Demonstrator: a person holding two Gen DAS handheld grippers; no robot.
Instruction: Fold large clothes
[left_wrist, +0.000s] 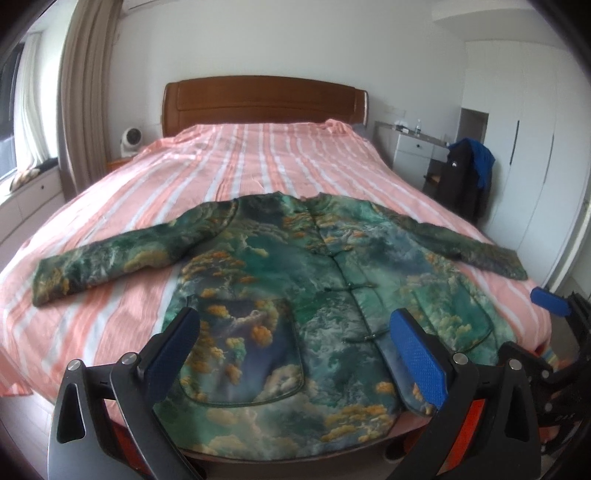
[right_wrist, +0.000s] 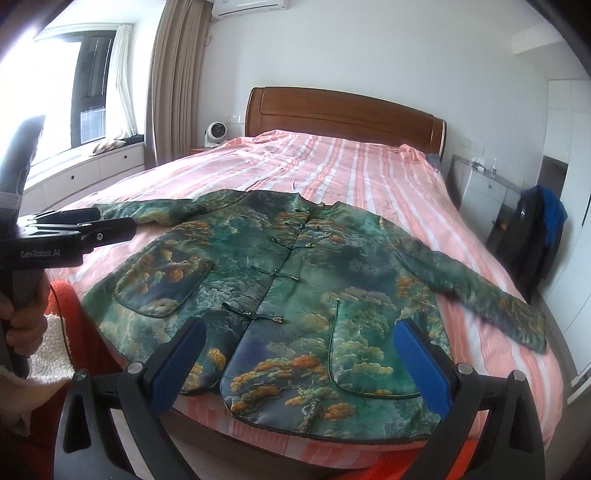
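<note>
The jacket (left_wrist: 295, 295) lies flat on the bed (left_wrist: 240, 166), front side up, and fills the lower half of both frames. Its hem is at the near edge of the mattress and its collar points toward the wooden headboard (left_wrist: 264, 99) at the top centre. Both sleeves are spread out to the sides, one reaching the left of the frame and one the right in the left wrist view. This open, smoothed layout probably serves the folding: every edge and sleeve is free to reach, and the closed front fastenings keep the two front panels together.

The left hand-held gripper (left_wrist: 295, 354) hangs above the hem at the bottom of its own frame. Its blue fingers are spread wide apart, with nothing between them. The right hand-held gripper (right_wrist: 301, 363) stands the same way above the hem in its view, released and empty. In the right wrist view the left tool appears at the left edge, held by a hand (right_wrist: 26, 310); from that side angle I cannot be sure how wide it is spread.

I judge that folding has not yet begun. Both tools wait at the near side, perhaps because the hem corners or the sleeves are the natural first places to take hold.

A dark garment on a chair (left_wrist: 467, 177) stays well apart at the right.
</note>
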